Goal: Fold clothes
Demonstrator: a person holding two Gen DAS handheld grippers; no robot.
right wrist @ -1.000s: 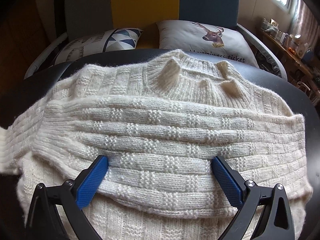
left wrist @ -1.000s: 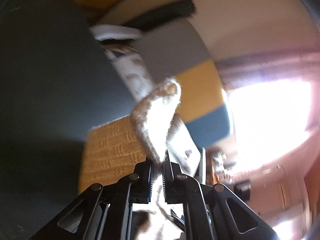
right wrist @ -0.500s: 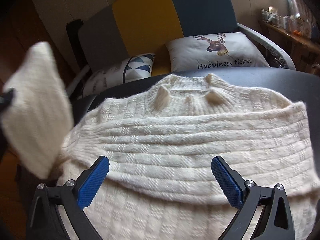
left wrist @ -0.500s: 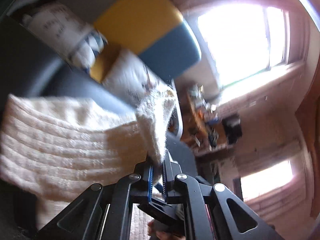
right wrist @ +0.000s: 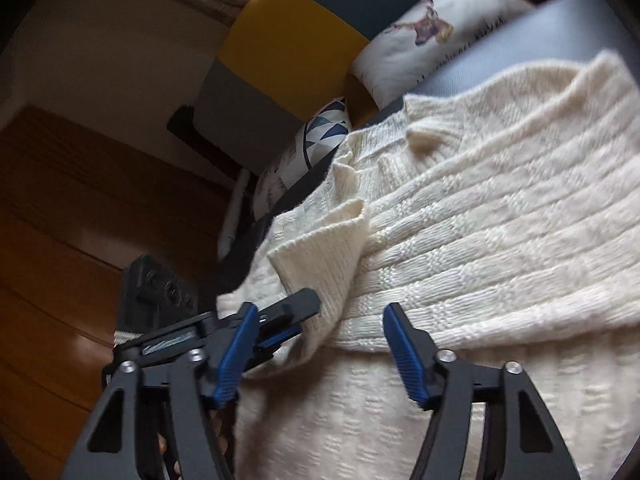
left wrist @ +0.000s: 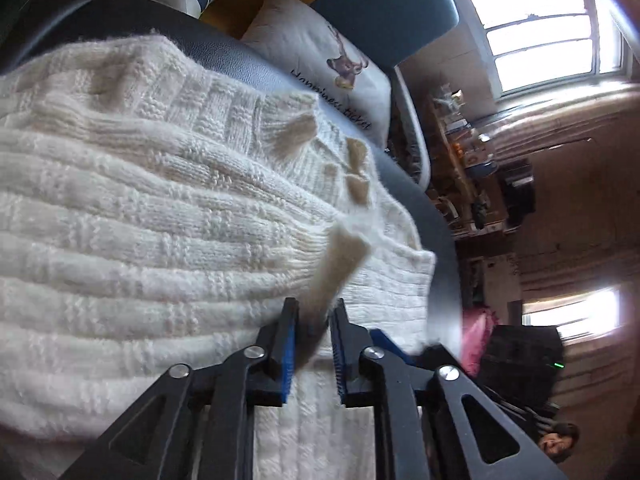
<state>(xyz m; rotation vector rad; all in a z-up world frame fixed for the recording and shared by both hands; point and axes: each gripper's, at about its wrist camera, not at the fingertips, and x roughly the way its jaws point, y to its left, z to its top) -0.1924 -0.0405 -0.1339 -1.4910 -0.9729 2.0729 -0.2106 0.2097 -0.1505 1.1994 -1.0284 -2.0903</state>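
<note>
We see a cream knitted sweater [left wrist: 168, 216] spread across a dark leather surface [left wrist: 224, 54], its ribbed collar toward the far edge and one sleeve laid across the body. Our left tongs [left wrist: 314, 312] are pinched on the ribbed cuff [left wrist: 340, 256] of that sleeve: the cuff stands up between the two blue-lined fingers, which sit close together with the knit caught between them. In the right wrist view the same left tongs [right wrist: 298, 312] appear at the lower left, gripping the cuff [right wrist: 324, 252] where it folds up just above the sweater's body [right wrist: 500, 240].

Our right tongs [right wrist: 316, 344] stand wide apart and hold nothing; their blue pads hover just over the lower part of the sweater, beside the left tongs. We cannot tell whether the pads touch the knit.

Beyond the surface stands a sofa with a grey, yellow and teal backrest [right wrist: 296, 48]. Against it lean a white cushion printed with a deer [left wrist: 336, 68] and a cushion with blue triangles [right wrist: 320, 132]. A bright window [left wrist: 536, 24] fills the upper right of the left wrist view, with a cluttered shelf [left wrist: 460, 148] below it. A wooden floor [right wrist: 60, 208] shows to the left in the right wrist view.
</note>
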